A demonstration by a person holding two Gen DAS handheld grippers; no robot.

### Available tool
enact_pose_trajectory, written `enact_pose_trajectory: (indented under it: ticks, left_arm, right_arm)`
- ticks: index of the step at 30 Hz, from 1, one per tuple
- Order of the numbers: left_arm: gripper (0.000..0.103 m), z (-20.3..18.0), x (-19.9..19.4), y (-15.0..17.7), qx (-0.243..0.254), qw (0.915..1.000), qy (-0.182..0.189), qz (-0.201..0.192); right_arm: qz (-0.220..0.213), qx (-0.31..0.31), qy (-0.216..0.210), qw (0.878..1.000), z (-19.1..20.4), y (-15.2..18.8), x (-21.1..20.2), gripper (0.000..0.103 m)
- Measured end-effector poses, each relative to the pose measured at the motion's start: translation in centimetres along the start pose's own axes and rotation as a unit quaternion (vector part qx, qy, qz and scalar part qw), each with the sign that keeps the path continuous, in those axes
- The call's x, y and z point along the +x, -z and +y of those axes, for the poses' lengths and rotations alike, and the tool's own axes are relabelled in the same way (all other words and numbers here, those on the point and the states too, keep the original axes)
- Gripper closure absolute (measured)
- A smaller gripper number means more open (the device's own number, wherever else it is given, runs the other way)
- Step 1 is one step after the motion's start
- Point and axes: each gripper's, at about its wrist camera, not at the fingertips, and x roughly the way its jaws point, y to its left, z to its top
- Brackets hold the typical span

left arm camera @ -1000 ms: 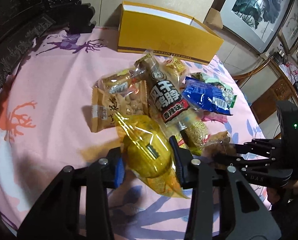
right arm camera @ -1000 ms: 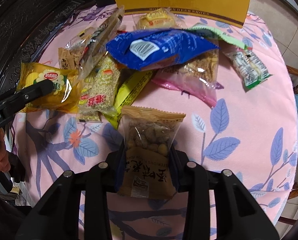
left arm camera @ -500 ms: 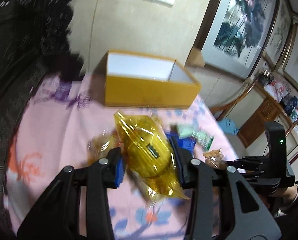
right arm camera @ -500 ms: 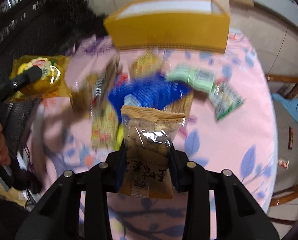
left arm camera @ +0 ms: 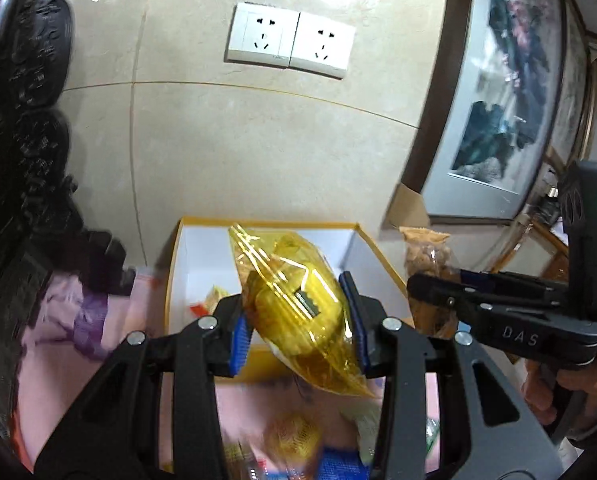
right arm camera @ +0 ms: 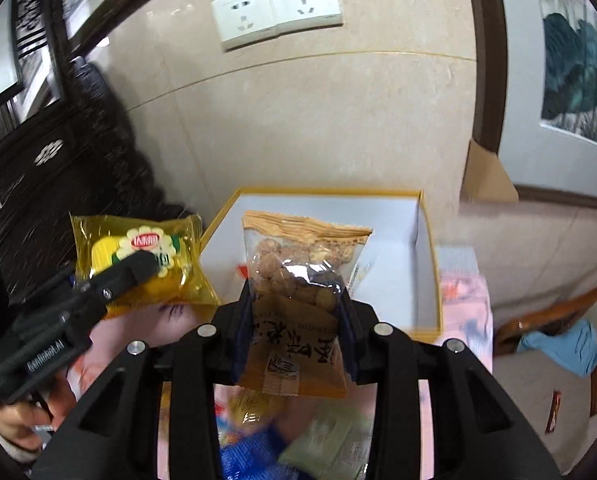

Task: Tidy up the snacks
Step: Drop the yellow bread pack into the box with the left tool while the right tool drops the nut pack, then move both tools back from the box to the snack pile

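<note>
Left gripper (left arm camera: 298, 320) clamps a translucent yellow cake packet (left arm camera: 294, 304); right gripper (right arm camera: 298, 328) clamps a tan nut pouch (right arm camera: 298, 300). Both hang just short of the open yellow cardboard box (right arm camera: 428, 280), which lies directly ahead; neither is clearly nearer.

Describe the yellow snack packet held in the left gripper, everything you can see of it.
The yellow snack packet is a glossy, see-through yellow plastic wrapper, sealed and crinkled, with a pale cake-like piece inside. The right wrist view shows a red-and-white flower logo on its face. The left gripper clamps it between blue pads, tilted in the air near the open yellow box.
</note>
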Motion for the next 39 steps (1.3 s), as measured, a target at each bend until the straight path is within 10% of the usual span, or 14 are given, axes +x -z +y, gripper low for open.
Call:
enact_pose_trajectory:
  ticks: [9, 12, 16, 18, 28, 39]
  left_arm:
    - [0.060, 0.7, 9.8, -3.1, 0.012, 0.9975, -0.050, 0.049]
    - [0.024, 1.1, 10.7, -3.2, -0.006, 0.9966, -0.060, 0.055]
    - [0.003, 1.3, 9.4, -3.3, -0.022, 0.9973, -0.063, 0.028]
    - [0.002, 1.5, 8.6, -3.4, -0.029, 0.9966, -0.076, 0.017]
    - [0.002, 2.3, 2.1, -2.0, -0.065, 0.9946, -0.081, 0.011]
    - [0.002, 3.1, -6.3, 7.7, -0.031, 0.9865, -0.147, 0.064]
  right_arm:
    - [0.065, 0.015, 0.020, 0.998, -3.0, -2.4, 9.1, 0.064]
    - [0.114, 0.044, 0.023, 0.992, -3.8, -2.0, 11.6, 0.060]
    - [0.063, 0.052, 0.055, 0.995, -3.6, -1.7, 9.7, 0.019]
    - [0.050, 0.038, 0.065, 0.996, -2.9, -2.0, 9.3, 0.003]
    - [0.012, 0.056, 0.062, 0.996, -3.0, -0.1, 1.8, 0.001]
    - [0.096, 0.113, 0.021, 0.989, -1.9, 14.5, -3.7, 0.001]
